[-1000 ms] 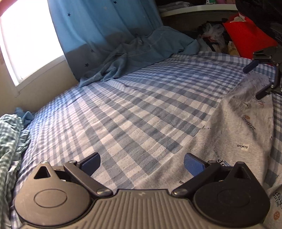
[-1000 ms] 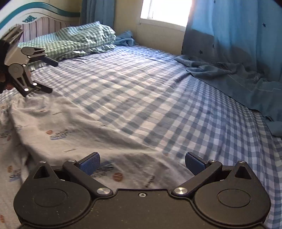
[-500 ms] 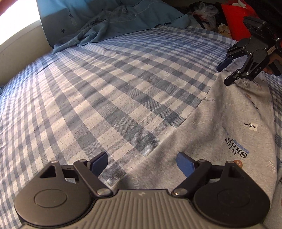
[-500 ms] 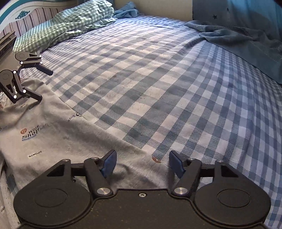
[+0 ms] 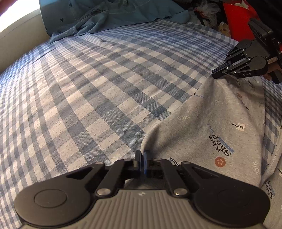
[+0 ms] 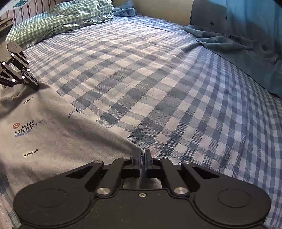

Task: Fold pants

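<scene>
Grey printed pants (image 5: pixel 216 119) lie on the blue checked bed, also in the right wrist view (image 6: pixel 45 126). My left gripper (image 5: pixel 143 155) is shut on the pants' edge at the near end. My right gripper (image 6: pixel 143 155) is shut on the pants' edge at the other end. Each gripper shows in the other's view, the right one (image 5: pixel 215 74) at the far right, the left one (image 6: pixel 36 86) at the far left, both pinching grey cloth. The edge between them runs along the bed.
The checked bedsheet (image 5: pixel 88 91) spreads to the left of the pants. A blue curtain and blue cloth (image 5: pixel 112 15) lie at the far side. A green checked pillow (image 6: pixel 58 19) is at the bed head. Red and dark items (image 5: pixel 236 19) sit past the bed's end.
Both grippers dropped down to the pants' edge and closed on it; they were open above the bed before.
</scene>
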Motion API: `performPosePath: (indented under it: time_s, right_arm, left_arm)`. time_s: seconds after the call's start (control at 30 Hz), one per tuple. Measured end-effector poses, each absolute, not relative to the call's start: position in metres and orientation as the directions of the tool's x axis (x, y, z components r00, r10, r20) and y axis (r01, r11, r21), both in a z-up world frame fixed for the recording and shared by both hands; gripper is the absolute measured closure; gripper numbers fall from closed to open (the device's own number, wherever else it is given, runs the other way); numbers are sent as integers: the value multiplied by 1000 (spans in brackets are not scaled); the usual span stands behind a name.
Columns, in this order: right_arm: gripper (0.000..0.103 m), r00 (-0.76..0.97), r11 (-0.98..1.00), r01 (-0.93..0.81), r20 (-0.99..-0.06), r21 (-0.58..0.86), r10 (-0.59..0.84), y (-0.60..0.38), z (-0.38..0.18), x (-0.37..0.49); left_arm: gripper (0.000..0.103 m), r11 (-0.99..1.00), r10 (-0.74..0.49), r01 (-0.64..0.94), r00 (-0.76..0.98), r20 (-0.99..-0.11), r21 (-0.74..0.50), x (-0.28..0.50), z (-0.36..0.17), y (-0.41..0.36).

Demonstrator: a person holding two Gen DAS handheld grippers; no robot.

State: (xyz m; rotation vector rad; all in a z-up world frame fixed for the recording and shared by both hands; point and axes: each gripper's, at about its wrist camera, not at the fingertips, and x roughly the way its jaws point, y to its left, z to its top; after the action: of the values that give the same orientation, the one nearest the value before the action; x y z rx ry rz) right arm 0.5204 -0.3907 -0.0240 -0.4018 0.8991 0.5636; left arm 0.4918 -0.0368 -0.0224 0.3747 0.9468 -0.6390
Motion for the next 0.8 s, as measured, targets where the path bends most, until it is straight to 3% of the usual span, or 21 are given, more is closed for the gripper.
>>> performPosePath:
  time_s: [0.3, 0.63, 0.7, 0.73, 0.77, 0.8]
  right_arm:
    - [103, 652, 793, -551, -728, -261, 213, -365, 0, 529]
    - [102, 636, 810, -521, -755, -269, 159, -340, -39, 567]
    - [100, 636, 822, -514, -753, -246, 172, -344, -36, 566]
    - [95, 635, 826, -509, -753, -240, 173, -345, -33, 565]
    - [85, 639, 826, -509, -750, -243, 173, -345, -30, 564]
    - [80, 643, 820, -517, -744, -245, 182, -345, -25, 561]
  left_arm:
    - [103, 828, -286, 548, 600, -747, 123, 497, 6, -25]
    - [101, 863, -255, 499, 565, -785, 79, 526, -32, -19]
    - [90, 874, -278, 485, 558, -782, 36, 529, -29, -12]
    - [76, 878, -294, 478, 554, -779, 9, 529, -26, -5]
    - [52, 884, -301, 467, 565, -768, -4, 528, -21, 2]
    - [42, 889, -309, 458, 582, -752, -10, 527, -15, 9]
